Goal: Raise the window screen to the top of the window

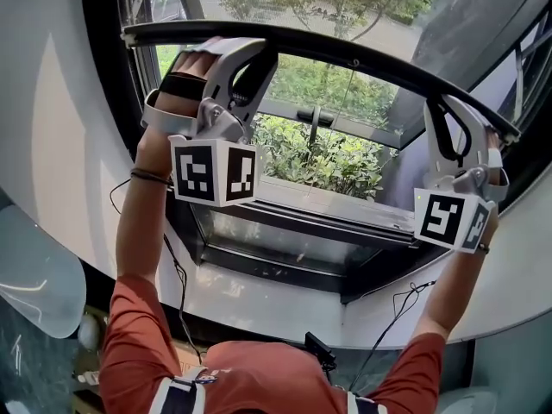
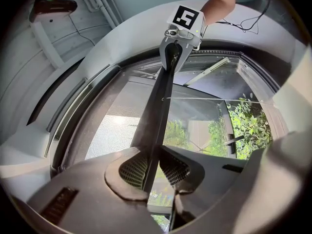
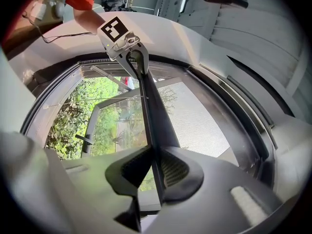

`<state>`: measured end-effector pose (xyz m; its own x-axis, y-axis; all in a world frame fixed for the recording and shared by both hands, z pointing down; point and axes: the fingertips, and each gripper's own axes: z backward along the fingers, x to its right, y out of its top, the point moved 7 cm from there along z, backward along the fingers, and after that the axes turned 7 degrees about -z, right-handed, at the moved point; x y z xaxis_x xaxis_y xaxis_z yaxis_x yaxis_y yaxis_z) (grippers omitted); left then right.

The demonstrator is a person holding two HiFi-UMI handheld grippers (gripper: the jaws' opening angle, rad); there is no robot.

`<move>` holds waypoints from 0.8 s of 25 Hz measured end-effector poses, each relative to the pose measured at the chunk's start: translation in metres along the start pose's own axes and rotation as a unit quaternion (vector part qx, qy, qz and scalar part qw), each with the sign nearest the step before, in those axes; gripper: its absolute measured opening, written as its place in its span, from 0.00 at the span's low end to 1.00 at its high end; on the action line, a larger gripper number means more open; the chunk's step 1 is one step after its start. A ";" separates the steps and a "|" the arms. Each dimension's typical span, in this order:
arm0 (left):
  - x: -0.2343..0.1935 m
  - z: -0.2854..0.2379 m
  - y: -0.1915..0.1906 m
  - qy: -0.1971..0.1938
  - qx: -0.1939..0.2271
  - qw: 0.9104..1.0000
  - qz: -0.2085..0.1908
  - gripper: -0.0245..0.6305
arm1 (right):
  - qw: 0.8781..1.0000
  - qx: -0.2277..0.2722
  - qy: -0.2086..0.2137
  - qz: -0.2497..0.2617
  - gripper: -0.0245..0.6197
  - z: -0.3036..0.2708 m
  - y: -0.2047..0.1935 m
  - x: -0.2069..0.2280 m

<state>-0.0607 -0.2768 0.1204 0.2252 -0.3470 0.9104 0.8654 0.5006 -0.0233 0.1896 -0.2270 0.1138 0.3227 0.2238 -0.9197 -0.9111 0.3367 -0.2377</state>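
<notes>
We clamp the window screen's dark bottom bar (image 1: 345, 59) at both ends. Our left hand-held gripper (image 2: 152, 168) pinches it near the left end and our right hand-held gripper (image 3: 156, 167) near the right. The head view shows the bar well above the sill (image 1: 328, 205), with shrubs (image 1: 336, 158) outside below it. Only the gripper views show the fine mesh (image 3: 195, 121) on the bar's other side.

Leafy green shrubs (image 1: 332, 158) outside
</notes>
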 end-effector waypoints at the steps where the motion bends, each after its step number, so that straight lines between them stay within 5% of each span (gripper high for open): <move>1: -0.004 -0.003 0.001 0.000 -0.001 1.000 -0.001 0.16 | 1.000 0.001 0.000 0.001 0.14 -0.001 0.000 0.004; 20: -0.071 -0.037 0.005 0.041 0.013 0.999 -0.030 0.16 | 0.999 0.012 -0.024 0.019 0.15 -0.026 0.013 0.075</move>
<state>-0.0553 -0.2794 0.0405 0.2094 -0.4398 0.8733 0.8668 0.4968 0.0423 0.1952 -0.2295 0.0337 0.3008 0.2798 -0.9117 -0.9168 0.3483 -0.1956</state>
